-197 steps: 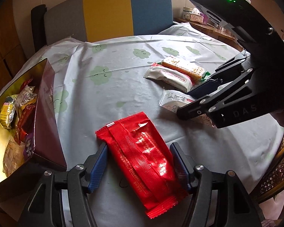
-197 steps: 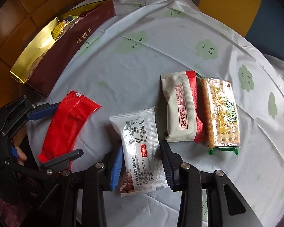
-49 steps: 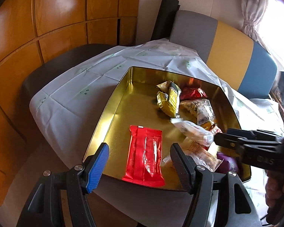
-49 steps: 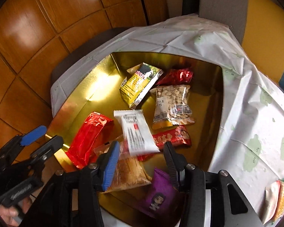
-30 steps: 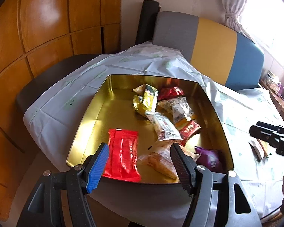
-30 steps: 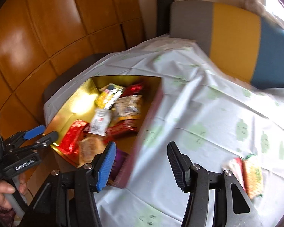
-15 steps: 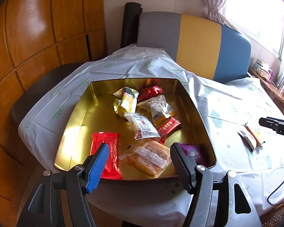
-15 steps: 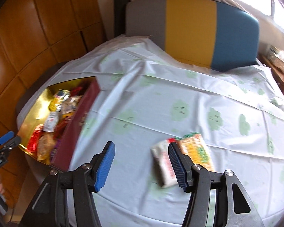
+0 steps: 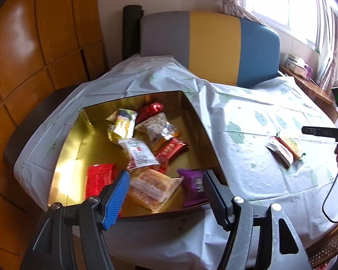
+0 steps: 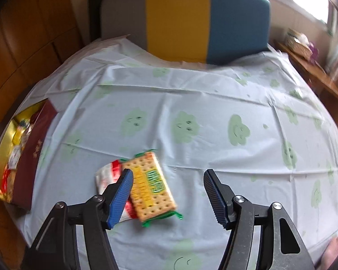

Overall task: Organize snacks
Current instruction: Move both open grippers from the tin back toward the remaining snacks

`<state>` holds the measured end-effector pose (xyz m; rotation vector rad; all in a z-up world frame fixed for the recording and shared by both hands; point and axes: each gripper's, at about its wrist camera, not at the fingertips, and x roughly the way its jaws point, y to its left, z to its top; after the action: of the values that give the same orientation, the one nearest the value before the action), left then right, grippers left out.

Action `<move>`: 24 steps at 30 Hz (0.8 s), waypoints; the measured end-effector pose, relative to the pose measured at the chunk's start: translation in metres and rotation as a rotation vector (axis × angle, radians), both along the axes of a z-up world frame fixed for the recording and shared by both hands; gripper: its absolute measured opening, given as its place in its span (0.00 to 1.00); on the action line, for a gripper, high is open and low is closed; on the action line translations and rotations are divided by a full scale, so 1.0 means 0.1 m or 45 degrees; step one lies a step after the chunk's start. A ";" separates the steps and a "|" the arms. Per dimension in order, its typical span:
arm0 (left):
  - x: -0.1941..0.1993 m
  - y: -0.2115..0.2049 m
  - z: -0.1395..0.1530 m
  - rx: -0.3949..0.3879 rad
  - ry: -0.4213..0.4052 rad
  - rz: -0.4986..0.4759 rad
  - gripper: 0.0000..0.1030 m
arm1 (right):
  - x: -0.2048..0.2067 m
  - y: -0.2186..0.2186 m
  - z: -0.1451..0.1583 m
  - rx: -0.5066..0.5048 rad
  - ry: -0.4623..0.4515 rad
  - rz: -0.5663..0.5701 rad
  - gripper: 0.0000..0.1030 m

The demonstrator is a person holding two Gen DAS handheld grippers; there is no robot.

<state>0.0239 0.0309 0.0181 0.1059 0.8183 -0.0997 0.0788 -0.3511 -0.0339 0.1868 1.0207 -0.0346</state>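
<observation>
A gold-lined box (image 9: 65,157) on the table's left holds several snack packs, among them a red pack (image 9: 97,178), a white pack (image 9: 138,150) and a purple pack (image 9: 193,185). My left gripper (image 9: 165,191) is open and empty, above the box's near edge. A cracker pack (image 10: 152,184) and a white-and-red pack (image 10: 108,175) lie side by side on the tablecloth; they also show in the left wrist view (image 9: 285,148). My right gripper (image 10: 166,193) is open and empty, just above the cracker pack. The box shows at the right wrist view's left edge (image 10: 31,155).
The round table has a white cloth (image 10: 191,103) with green cloud faces. A grey, yellow and blue chair back (image 9: 209,45) stands behind it. Wood panelling (image 9: 33,33) is on the left, and a shelf (image 9: 304,83) by the window on the right.
Both grippers let go of their packs in the box. The left has pulled back from the box; the right has swung over the table to the two packs there.
</observation>
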 end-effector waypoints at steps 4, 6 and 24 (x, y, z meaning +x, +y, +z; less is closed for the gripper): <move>0.03 -0.20 -0.01 0.016 0.011 -0.059 0.66 | 0.03 -0.15 0.00 0.046 0.011 -0.072 0.65; 0.04 -0.30 -0.02 0.021 0.018 -0.088 0.66 | 0.03 -0.17 0.01 0.070 0.007 -0.084 0.66; 0.05 -1.11 -0.10 0.028 0.066 -0.379 0.66 | 0.13 0.06 -0.16 0.071 0.090 0.056 0.76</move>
<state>0.0286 -0.0797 0.0082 0.2465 0.8514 -0.3758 0.0923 -0.3455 -0.0499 0.2150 1.0966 0.0277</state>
